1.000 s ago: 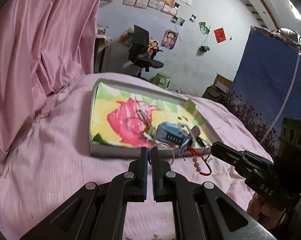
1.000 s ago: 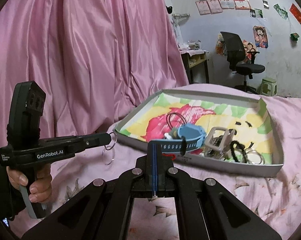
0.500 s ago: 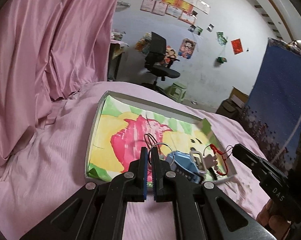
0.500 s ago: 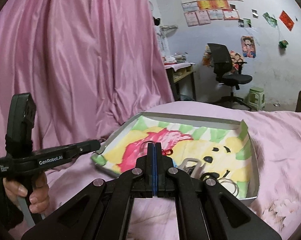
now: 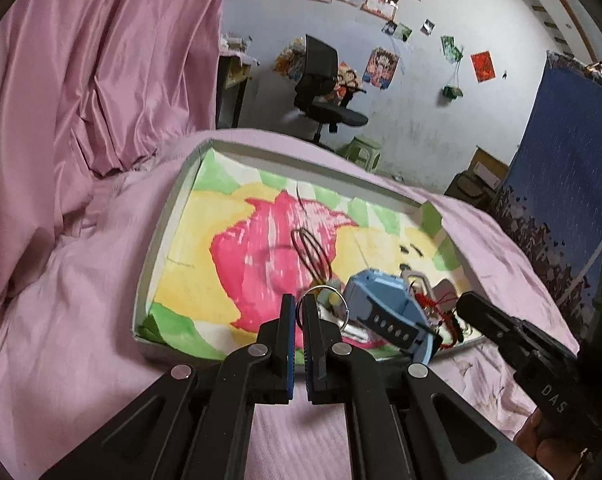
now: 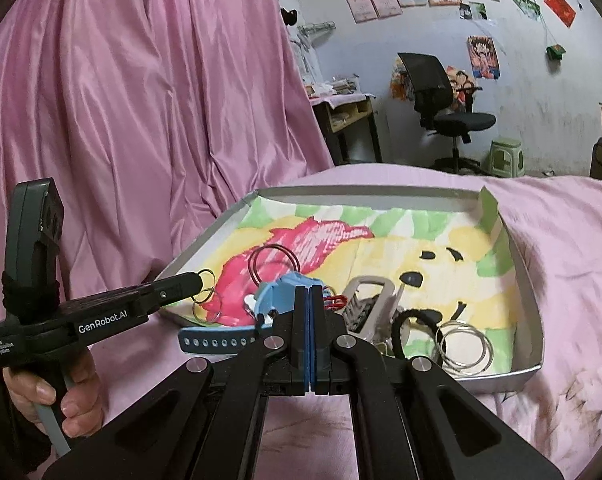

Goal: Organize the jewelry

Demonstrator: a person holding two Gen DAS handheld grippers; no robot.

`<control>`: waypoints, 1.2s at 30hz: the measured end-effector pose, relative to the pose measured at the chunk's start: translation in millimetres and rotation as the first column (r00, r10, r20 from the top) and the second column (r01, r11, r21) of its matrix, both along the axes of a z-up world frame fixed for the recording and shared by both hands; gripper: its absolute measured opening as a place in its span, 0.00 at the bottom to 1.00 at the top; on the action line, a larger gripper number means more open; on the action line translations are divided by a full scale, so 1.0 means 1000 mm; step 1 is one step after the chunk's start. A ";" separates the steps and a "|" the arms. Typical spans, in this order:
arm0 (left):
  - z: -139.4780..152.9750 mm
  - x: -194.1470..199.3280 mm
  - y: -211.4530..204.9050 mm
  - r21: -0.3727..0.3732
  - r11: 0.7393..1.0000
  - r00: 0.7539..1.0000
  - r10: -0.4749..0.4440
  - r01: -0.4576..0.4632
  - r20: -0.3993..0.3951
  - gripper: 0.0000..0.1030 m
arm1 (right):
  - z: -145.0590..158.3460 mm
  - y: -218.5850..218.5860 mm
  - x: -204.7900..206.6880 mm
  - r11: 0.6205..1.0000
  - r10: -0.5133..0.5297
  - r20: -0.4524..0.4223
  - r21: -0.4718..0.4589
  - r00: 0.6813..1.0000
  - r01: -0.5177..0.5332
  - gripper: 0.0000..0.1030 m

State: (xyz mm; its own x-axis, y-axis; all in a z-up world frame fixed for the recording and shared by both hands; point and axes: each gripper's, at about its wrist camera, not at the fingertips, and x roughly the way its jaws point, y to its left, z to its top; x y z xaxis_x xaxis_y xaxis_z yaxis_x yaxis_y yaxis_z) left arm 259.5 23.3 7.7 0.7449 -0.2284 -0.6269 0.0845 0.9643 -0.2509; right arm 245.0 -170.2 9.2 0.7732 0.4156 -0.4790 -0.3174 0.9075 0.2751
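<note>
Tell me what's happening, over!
Left gripper shut on silver ring. Right gripper shut on red cord bracelet. Both over tray; blue watch crowds below.

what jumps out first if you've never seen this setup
The shallow tray on the pink bedspread, lined with a bright pink and yellow cartoon drawing. Jewelry piles at its near edge around a blue watch. The left gripper holds silver rings over the tray's corner.

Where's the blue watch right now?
In the tray, near its front edge: the blue watch sits just behind the right gripper, strap overhanging the rim, left of the silver carabiner.
</note>
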 end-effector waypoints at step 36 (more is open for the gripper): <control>0.009 -0.024 0.004 -0.012 1.000 0.998 0.018 -0.018 0.057 0.48 | -0.001 -0.015 -0.011 0.996 -0.085 -0.034 -0.017 0.996 0.085 0.34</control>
